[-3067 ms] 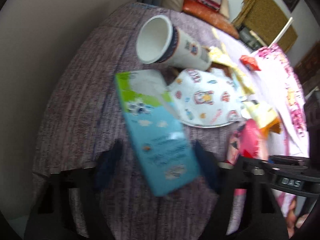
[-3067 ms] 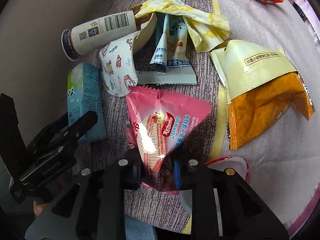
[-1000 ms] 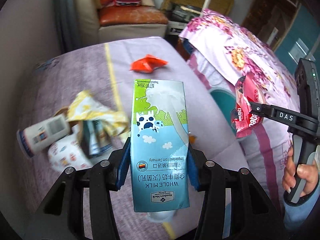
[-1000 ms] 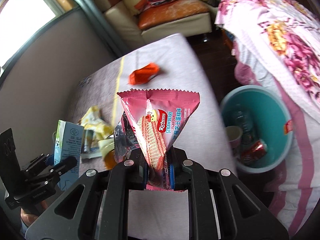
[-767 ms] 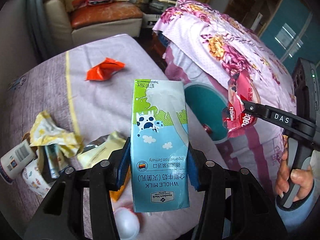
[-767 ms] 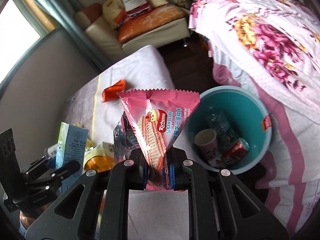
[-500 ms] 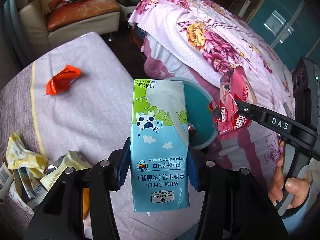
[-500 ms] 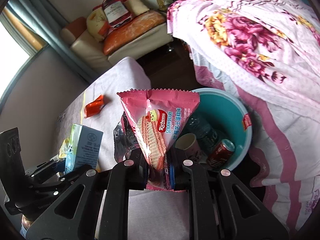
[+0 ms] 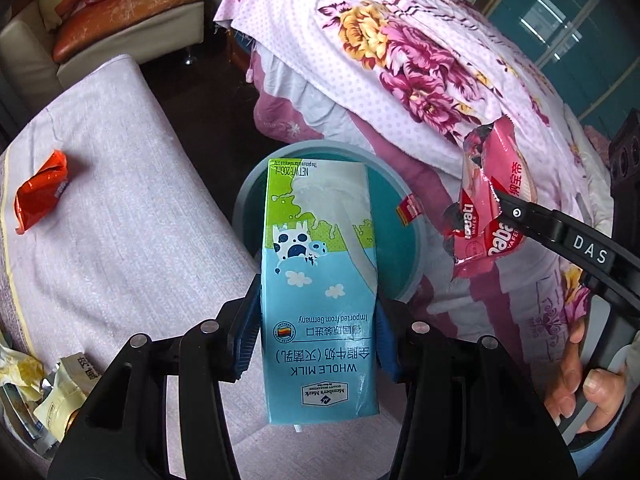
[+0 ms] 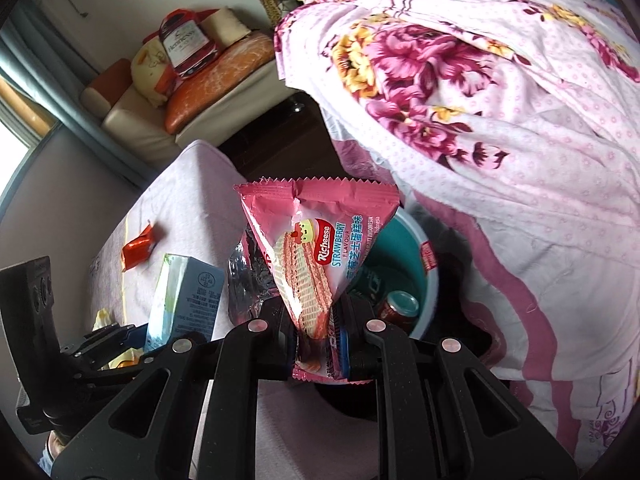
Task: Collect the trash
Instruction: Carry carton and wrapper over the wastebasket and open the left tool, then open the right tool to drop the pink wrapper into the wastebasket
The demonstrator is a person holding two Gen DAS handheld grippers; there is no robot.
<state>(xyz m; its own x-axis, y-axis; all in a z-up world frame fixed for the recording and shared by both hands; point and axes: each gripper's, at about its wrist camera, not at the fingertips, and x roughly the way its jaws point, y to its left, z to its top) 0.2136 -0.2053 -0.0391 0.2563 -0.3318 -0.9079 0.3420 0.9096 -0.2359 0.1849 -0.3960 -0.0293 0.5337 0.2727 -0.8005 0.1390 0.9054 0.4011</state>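
Surroundings: a teal bin (image 9: 408,256) is seen on the dark floor between a pale lilac-covered worktop (image 9: 120,240) and a bed draped in a pink floral sheet (image 9: 400,60). A cream sofa (image 10: 132,120) with an orange cushion is seen beyond.
Bin contents: a red drinks can (image 10: 400,308) is seen inside; most of the interior is hidden, so anything else there cannot be made out for certain.
Left on the worktop: an orange wrapper (image 9: 40,196) lies alone, well apart from a heap of yellow and cream packets (image 9: 44,388) at the worktop's near edge.
In the way: in each wrist view the bin's mouth is largely covered by the item carried in front of it.
Left gripper (image 9: 316,336): it is clamped by its blue pads on the two sides of a blue-and-green milk carton (image 9: 316,280), which is held end-on, over the bin's near rim, pointing steeply down.
Right gripper (image 10: 316,344): its fingers are pressed nearly together, pinching the lower corner of a pink strawberry wafer wrapper (image 10: 316,248); the wrapper stands up from the gripper, above the bin's edge.
Hand: a person's hand (image 9: 588,384) is wrapped around the right gripper's handle, just beside the bed.
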